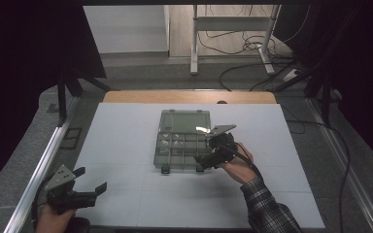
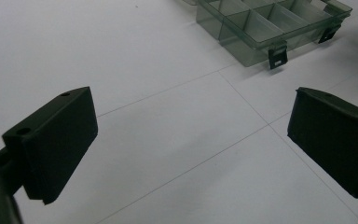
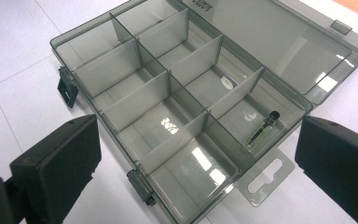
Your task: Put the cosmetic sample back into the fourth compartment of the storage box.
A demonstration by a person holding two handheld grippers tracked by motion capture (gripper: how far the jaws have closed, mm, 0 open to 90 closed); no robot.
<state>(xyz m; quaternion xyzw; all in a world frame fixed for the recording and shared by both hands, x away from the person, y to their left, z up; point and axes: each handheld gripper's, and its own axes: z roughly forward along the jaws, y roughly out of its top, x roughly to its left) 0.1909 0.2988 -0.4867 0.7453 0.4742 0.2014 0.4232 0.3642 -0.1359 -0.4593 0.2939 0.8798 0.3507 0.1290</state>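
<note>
On the white surface point(image 1: 126, 194), high view: a smoky clear compartment box point(image 1: 182, 141) lies open at mid-surface, lid folded back away from the person. Right tongs point(image 1: 205, 162) sit at the box's near right corner, held by the right hand point(image 1: 238, 165); plaid sleeve point(image 1: 267, 208) behind it. Left tongs point(image 1: 90, 182) rest well apart from the box at the near left corner of the surface, jaws spread, nothing between them.

Left gripper view: both black jaws stand wide apart over bare white surface point(image 2: 168, 140). Nothing held. Box point(image 2: 270, 28) lies farther off at upper right, two dark latches hanging from its front wall.

Right gripper view: jaws wide apart, gripping nothing, one on either side of the box's end point(image 3: 177, 121). Dividers split the tray into compartments. A small dark-tipped metal part point(image 3: 263, 128) lies in the compartment next to the lid hinge at the box's end. Hang tab point(image 3: 265, 175) juts from the box's end between the jaws. Lid point(image 3: 284, 46) lies flat on the surface.
</note>
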